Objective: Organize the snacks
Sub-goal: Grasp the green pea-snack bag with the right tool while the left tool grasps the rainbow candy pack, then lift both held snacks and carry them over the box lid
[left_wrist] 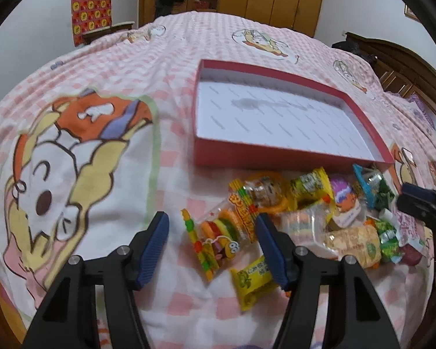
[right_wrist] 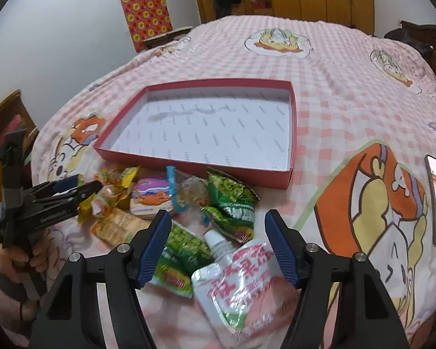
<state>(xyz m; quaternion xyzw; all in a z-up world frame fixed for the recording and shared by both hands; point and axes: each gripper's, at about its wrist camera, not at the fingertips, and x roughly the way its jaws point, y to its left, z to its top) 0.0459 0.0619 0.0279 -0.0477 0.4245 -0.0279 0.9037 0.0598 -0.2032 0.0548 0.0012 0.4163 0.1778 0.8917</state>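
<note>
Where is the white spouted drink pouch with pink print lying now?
In the right wrist view the spouted drink pouch lies on the bedspread between the fingers of the right hand-held gripper, beside the green snack packets, nearer the camera than the red box.

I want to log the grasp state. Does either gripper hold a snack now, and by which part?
Nothing is held. The left gripper stands open around the burger gummy packet; the right gripper stands open over the pink spout pouch.

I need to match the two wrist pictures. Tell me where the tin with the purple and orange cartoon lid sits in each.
Left wrist: the cartoon tin lies right of centre in the snack pile, just below the red box's near right corner.
Right wrist: the tin lies left of centre, below the box's near wall.
Shared landmark: the red box.
</note>
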